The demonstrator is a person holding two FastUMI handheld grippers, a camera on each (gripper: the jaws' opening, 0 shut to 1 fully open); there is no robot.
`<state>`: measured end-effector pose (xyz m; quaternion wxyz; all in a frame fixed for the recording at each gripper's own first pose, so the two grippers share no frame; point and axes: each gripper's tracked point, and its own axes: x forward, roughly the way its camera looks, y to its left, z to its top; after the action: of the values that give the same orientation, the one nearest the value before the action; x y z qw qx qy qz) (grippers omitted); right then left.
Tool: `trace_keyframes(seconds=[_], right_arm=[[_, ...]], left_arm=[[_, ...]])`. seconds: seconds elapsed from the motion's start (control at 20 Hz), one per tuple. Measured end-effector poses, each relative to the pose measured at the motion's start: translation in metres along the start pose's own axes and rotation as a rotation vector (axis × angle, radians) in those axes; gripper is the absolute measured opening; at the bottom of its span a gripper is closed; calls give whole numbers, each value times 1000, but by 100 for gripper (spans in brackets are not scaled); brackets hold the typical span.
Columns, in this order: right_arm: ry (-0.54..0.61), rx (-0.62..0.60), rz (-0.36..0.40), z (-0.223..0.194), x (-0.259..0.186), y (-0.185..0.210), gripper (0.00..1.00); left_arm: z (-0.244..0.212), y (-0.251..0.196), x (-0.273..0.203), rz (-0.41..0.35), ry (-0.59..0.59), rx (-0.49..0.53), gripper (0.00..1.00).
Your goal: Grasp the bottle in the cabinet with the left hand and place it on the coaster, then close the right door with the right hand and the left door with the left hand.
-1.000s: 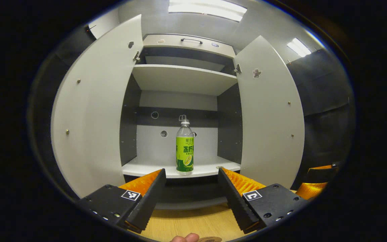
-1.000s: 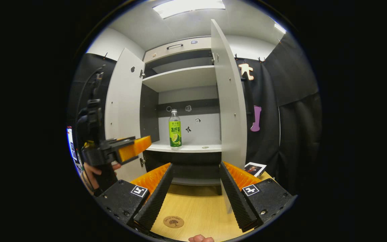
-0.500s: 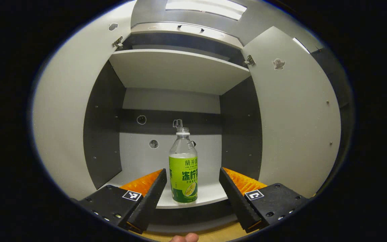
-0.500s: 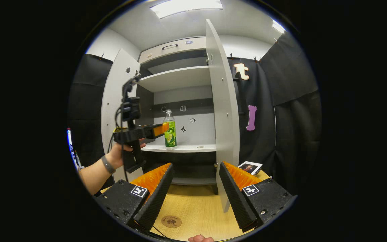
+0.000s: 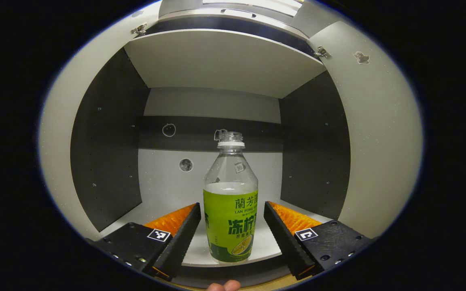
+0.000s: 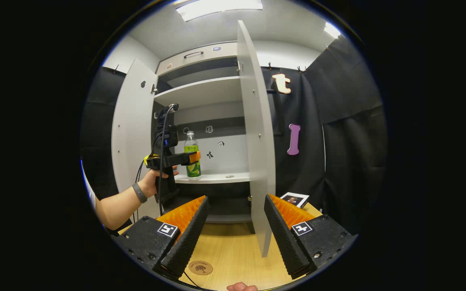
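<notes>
I've pushed my left gripper (image 5: 229, 230) into the cabinet (image 5: 217, 64); its released jaws now flank the bottle (image 5: 230, 210), ready to clench.

Grey wristband (image 6: 137, 192) on bare forearm, black cable (image 6: 161, 161), square markers (image 5: 157, 235) on gripper bodies

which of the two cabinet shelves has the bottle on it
The lower shelf: the green-labelled bottle stands upright on it, between the open left gripper's fingers. The upper shelf sits above it.
</notes>
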<state>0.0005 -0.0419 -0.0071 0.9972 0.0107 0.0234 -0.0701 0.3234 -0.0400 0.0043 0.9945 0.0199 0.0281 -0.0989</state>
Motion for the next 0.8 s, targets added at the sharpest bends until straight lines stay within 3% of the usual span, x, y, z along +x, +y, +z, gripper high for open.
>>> trace_keyframes(seconds=[0.25, 0.4, 0.8], right_arm=[[-10, -1, -15, 3, 1, -5, 84], [-16, -6, -16, 5, 2, -5, 84], [-1, 18, 32, 4, 6, 9, 84]], left_arm=[[3, 9, 15, 24, 5, 8, 95], [3, 14, 18, 33, 12, -20, 70], [16, 0, -37, -24, -21, -28, 72]])
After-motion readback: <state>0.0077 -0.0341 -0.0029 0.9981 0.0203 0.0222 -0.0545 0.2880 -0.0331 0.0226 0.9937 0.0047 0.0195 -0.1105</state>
